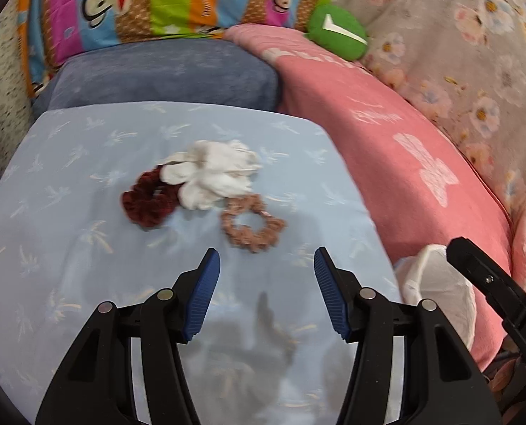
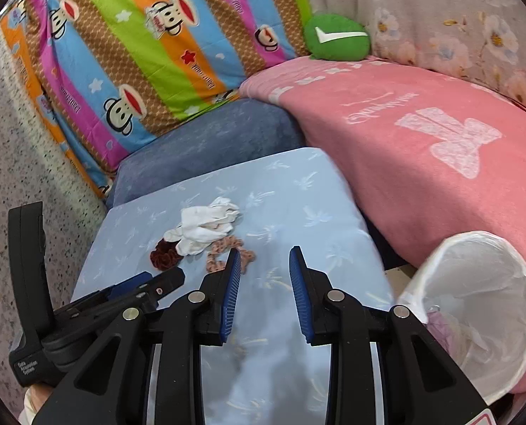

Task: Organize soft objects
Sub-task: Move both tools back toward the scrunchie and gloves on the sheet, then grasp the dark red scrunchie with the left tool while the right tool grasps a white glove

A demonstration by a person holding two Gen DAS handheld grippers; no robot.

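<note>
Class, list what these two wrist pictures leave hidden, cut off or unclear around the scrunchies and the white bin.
- Dark red scrunchie: partly under the white cloth, both views.
- Pink scrunchie: right wrist view, a right claw finger covers part.
- White bin: left wrist view, right claw body hides its inside.
- Bin contents: right view, indistinct.
</note>
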